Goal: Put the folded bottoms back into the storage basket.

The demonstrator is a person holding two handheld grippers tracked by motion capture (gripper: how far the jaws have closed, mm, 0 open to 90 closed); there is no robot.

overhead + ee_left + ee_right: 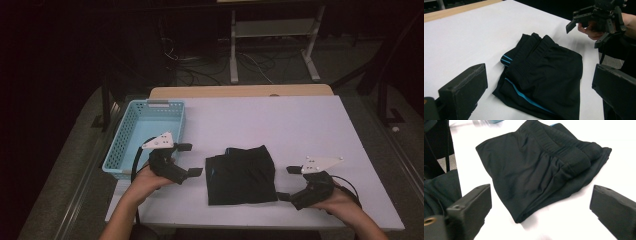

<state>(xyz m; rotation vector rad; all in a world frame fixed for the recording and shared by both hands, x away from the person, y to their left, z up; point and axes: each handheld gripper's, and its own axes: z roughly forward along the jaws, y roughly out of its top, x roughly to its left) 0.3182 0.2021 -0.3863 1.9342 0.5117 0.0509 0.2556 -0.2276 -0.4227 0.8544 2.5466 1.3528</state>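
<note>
Folded black shorts [241,175] with a thin blue stripe lie flat on the white table [280,125], between my two grippers. In the left gripper view the shorts [544,75] lie just ahead of my jaws, waistband on top. My left gripper [189,159] hovers to their left, open, with nothing between its jaws. My right gripper [287,182] is at their right edge, open and apart from the cloth; it also appears across the shorts in the left gripper view [584,32]. From the right gripper view the shorts [541,167] lie beyond the spread jaws.
A light blue plastic basket [131,137] sits at the table's left edge, right behind my left hand. The table's near edge [250,222] runs close under both forearms. Cables and a metal frame [272,45] lie on the floor beyond the table.
</note>
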